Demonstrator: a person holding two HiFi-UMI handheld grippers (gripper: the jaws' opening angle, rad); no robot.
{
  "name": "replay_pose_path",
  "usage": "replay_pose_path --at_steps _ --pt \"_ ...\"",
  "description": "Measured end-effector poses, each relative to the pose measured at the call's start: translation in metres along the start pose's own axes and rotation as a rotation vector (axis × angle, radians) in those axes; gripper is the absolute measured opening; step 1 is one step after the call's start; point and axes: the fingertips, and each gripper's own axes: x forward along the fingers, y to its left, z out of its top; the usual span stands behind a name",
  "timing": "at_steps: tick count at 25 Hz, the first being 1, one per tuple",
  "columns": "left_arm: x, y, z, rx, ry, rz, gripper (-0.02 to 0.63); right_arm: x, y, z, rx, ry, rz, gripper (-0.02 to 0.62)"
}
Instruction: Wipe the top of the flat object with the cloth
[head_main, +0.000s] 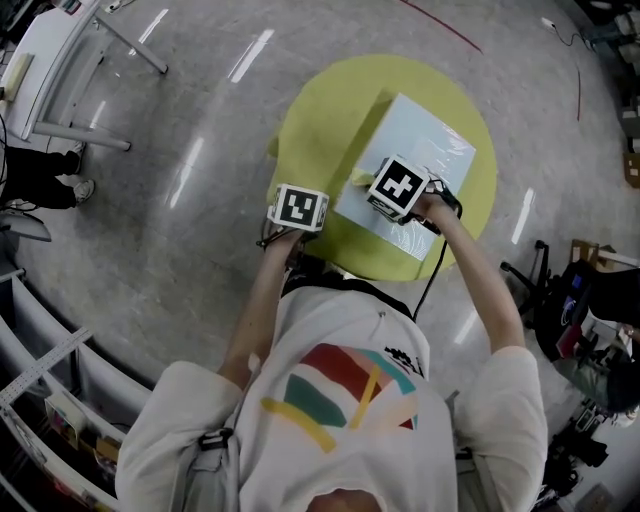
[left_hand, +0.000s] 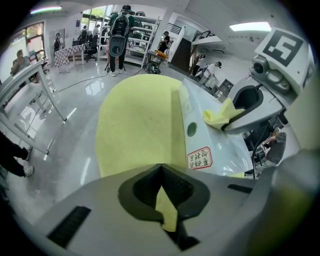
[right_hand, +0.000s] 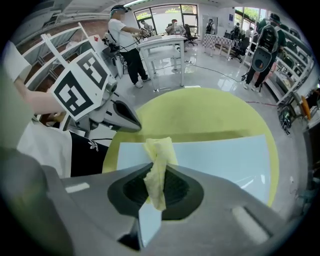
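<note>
Pinching the yellow cloth (right_hand: 159, 148), right gripper (right_hand: 154, 167) has it bunched on the pale board (right_hand: 225, 155) just past its fingertips. Left gripper (left_hand: 161, 169) is shut, empty.

One round yellow table (head_main: 320, 110) — on it one flat white box (head_main: 430, 150), over it one yellow cloth (right_hand: 160, 147); left gripper (left_hand: 161, 169), right gripper (right_hand: 155, 171) — two.

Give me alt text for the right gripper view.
The right gripper is shut on a yellow cloth, held over a pale blue flat board on a round yellow-green table. The left gripper, with its marker cube, sits at upper left.
</note>
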Motion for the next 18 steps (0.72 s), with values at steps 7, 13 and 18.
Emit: replay_pose_path --at_steps 7,13,18 --pt "0.001 -0.003 -0.007 -0.016 0.027 -0.017 0.014 0.007 0.036 -0.003 -0.015 0.021 0.075 0.028" --pt "0.003 -0.004 -0.014 -0.044 0.043 -0.019 0.014 0.010 0.058 -0.004 -0.036 0.036 0.108 0.028" --pt "0.003 -0.003 -0.014 -0.051 0.041 -0.021 0.014 0.012 0.073 -0.003 -0.040 0.035 0.136 0.028"
